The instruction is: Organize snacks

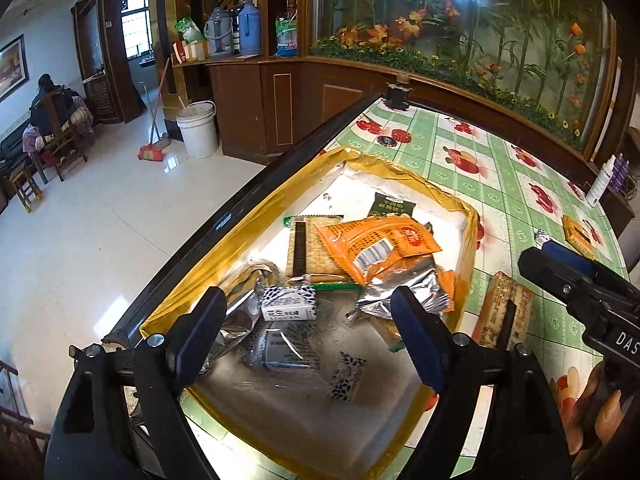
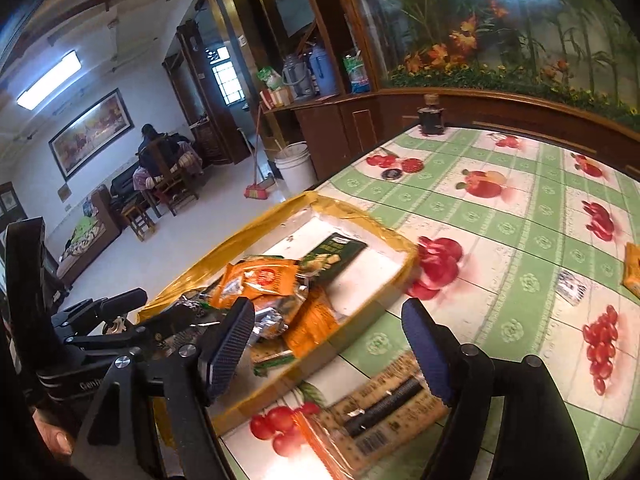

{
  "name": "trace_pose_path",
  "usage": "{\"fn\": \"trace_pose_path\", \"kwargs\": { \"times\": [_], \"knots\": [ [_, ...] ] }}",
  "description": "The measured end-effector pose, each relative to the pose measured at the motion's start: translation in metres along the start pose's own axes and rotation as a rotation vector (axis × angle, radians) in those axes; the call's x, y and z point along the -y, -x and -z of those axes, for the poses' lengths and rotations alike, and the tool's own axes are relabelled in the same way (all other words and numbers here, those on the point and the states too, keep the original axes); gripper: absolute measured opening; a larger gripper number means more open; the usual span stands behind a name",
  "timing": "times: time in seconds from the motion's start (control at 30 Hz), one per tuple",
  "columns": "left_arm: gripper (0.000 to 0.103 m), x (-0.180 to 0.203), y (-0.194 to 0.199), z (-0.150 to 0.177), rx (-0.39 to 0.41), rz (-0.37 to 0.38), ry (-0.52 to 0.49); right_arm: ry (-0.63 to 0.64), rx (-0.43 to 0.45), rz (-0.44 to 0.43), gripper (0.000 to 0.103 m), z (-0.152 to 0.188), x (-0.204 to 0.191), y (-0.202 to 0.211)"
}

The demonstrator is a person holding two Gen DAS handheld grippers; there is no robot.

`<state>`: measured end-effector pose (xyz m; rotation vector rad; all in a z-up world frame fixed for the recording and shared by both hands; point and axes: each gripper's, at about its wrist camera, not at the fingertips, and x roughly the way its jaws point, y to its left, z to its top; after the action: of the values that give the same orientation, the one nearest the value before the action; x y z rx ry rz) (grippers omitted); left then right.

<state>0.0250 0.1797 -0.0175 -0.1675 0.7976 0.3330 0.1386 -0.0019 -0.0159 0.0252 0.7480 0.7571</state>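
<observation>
Both grippers (image 1: 308, 328) (image 2: 328, 344) wide and empty; right should straddle the cracker pack (image 2: 384, 412) just beside the tray (image 2: 360, 312), squeezing gently.

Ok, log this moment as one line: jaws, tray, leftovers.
left gripper jaws open over tray | right gripper jaws open, empty | cracker pack outside tray | yellow snack on table
</observation>
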Motion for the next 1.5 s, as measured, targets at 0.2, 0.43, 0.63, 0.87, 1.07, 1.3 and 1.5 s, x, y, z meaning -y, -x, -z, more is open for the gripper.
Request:
{"fn": "trace_pose_path", "kwargs": {
  "times": [0.2, 0.43, 0.63, 0.87, 1.07, 1.3, 1.5],
  "knots": [
    [0.085, 0.026, 0.008, -0.001, 0.015, 0.029, -0.050, -0.054, 0.019, 0.046, 0.078, 0.010, 0.033, 0.022],
    [0.085, 0.065, 0.009, -0.003, 0.013, 0.072, -0.108, -0.123, 0.035, 0.114, 0.078, 0.025, 0.078, 0.050],
    [0.085, 0.104, 0.010, -0.005, 0.017, 0.117, -0.169, -0.182, 0.057, 0.171, 0.078, 0.035, 0.116, 0.075],
    [0.085, 0.145, 0.007, -0.005, 0.006, 0.169, -0.216, -0.218, 0.068, 0.229, 0.079, 0.039, 0.151, 0.094],
    [0.085, 0.178, 0.000, -0.008, 0.003, 0.188, -0.257, -0.221, 0.073, 0.274, 0.080, 0.039, 0.173, 0.102],
    [0.084, 0.210, -0.014, -0.012, -0.015, 0.230, -0.280, -0.252, 0.067, 0.320, 0.080, 0.037, 0.208, 0.103],
    [0.084, 0.243, -0.032, -0.018, -0.032, 0.253, -0.327, -0.279, 0.065, 0.347, 0.085, 0.035, 0.232, 0.100]
  ]
}}
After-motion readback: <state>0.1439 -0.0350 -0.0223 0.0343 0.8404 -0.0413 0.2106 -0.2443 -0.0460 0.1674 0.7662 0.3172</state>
